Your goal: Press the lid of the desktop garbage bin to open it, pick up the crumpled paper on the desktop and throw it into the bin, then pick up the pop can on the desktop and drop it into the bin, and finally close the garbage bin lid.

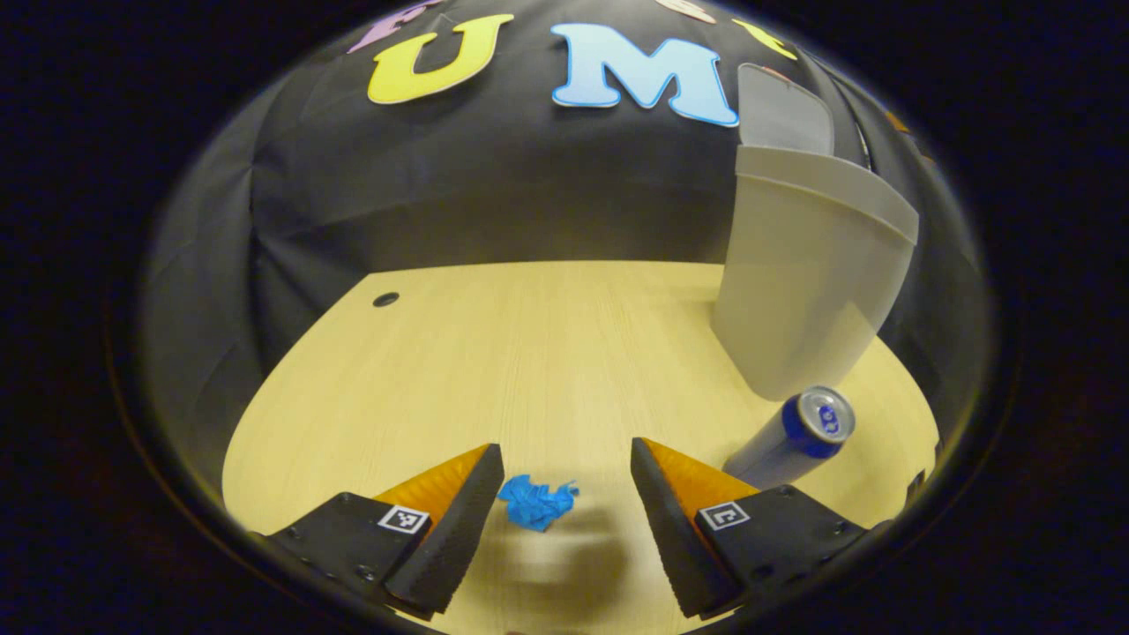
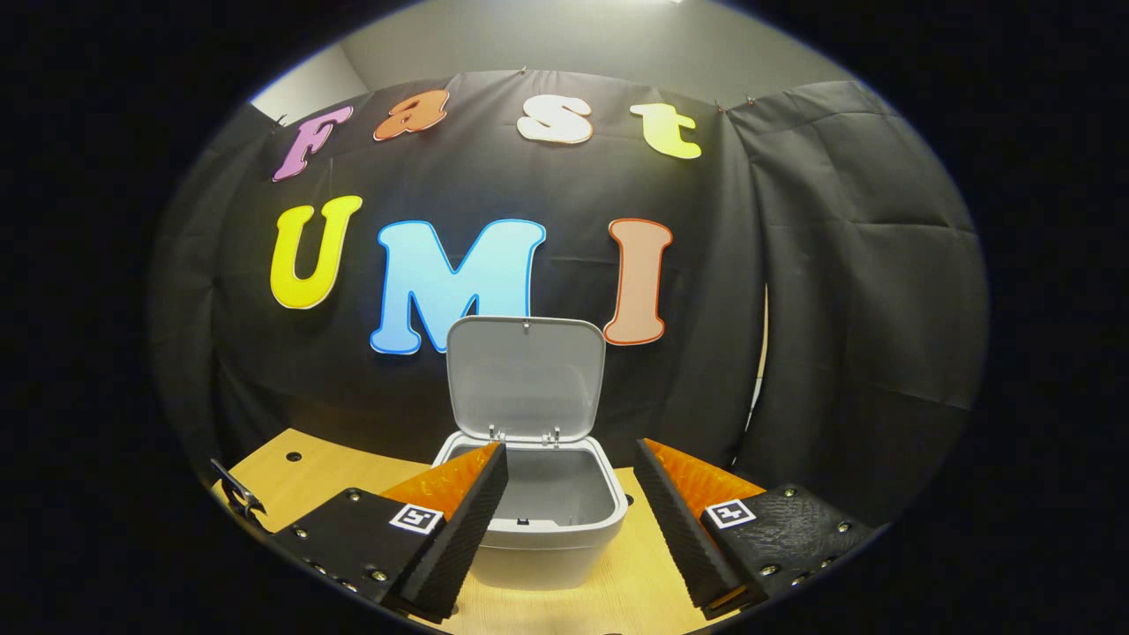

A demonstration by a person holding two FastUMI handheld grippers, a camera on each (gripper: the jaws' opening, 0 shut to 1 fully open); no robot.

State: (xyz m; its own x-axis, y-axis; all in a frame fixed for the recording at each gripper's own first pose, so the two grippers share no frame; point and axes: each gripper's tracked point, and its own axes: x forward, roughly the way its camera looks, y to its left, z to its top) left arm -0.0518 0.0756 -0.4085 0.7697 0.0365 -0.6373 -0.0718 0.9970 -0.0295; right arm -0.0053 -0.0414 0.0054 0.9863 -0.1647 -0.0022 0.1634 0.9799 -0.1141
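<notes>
A blue crumpled paper (image 1: 536,503) lies on the wooden desktop (image 1: 529,353) between the fingers of my left gripper (image 1: 564,481), which is open above it without touching. A blue and silver pop can (image 1: 794,437) stands just right of that gripper, in front of the grey bin (image 1: 807,282). In the right gripper view the bin (image 2: 538,520) has its lid (image 2: 525,379) standing upright and its inside looks empty. My right gripper (image 2: 569,485) is open, hovering in front of the bin's mouth with nothing held.
The black cloth wall hangs close behind the desk and bin. A small round hole (image 1: 385,299) sits in the desktop at the far left. A dark clip-like part (image 2: 236,496) shows at the desk's left edge.
</notes>
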